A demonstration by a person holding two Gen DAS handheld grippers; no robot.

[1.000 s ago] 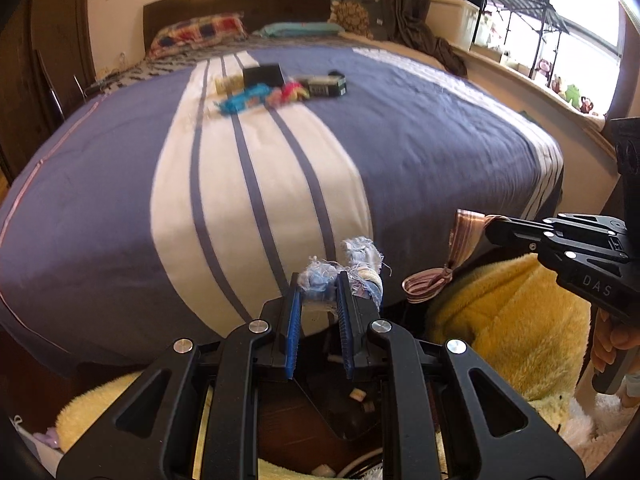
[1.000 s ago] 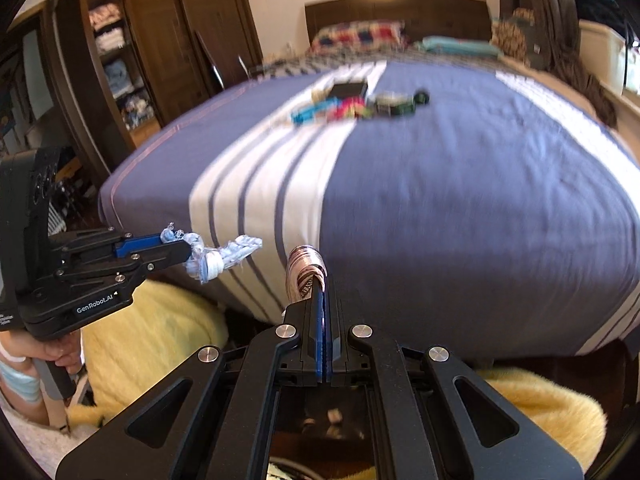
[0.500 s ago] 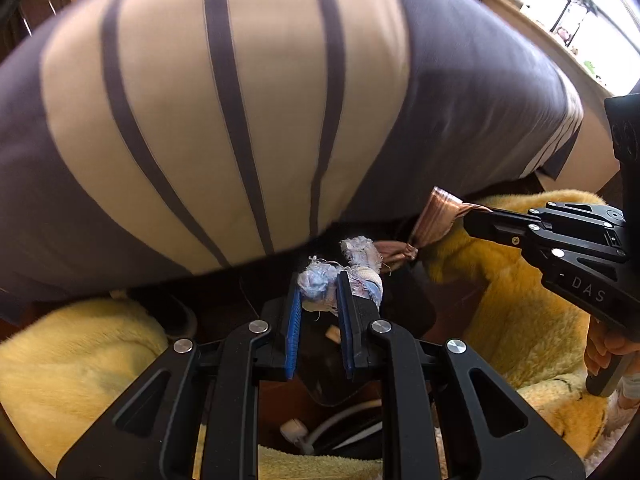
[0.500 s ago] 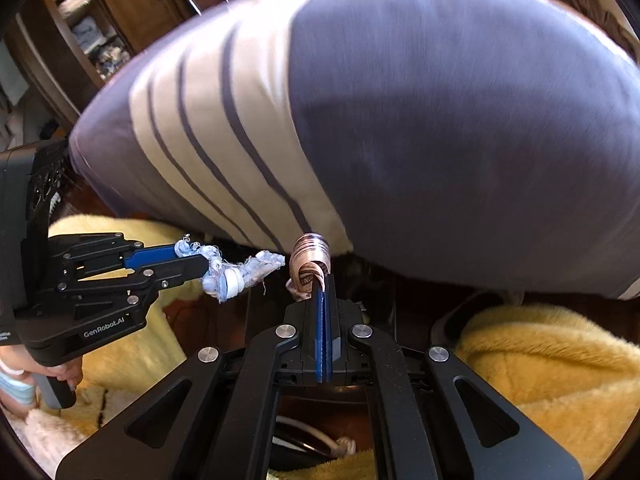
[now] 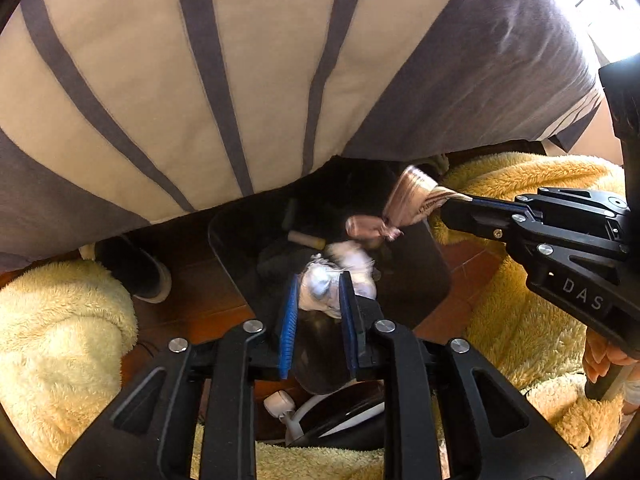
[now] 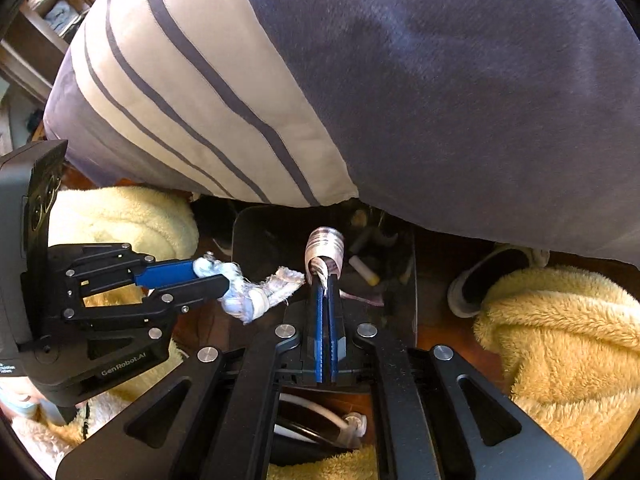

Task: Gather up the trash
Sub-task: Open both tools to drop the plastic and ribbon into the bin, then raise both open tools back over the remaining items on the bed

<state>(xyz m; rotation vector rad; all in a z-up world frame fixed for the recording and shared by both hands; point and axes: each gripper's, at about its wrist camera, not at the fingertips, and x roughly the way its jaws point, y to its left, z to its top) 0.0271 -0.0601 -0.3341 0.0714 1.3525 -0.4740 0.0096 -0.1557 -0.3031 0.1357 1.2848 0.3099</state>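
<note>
Over the dark bin [image 5: 434, 280] by the bed [image 5: 200, 80], my left gripper [image 5: 318, 280] clenches a white wad [image 5: 320, 286]; my right gripper [image 6: 325, 276] pinches a striped wrapper [image 6: 325, 246].

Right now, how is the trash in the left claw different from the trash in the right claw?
The left claw pinches a white-and-blue crumpled wad, fluffy and frayed. The right claw pinches a pinkish-brown striped wrapper, flat, shiny and curled into a loop. The wad keeps its claw's fingers apart; the wrapper lets them nearly meet. Both are held above the dark bin by the bed.
</note>
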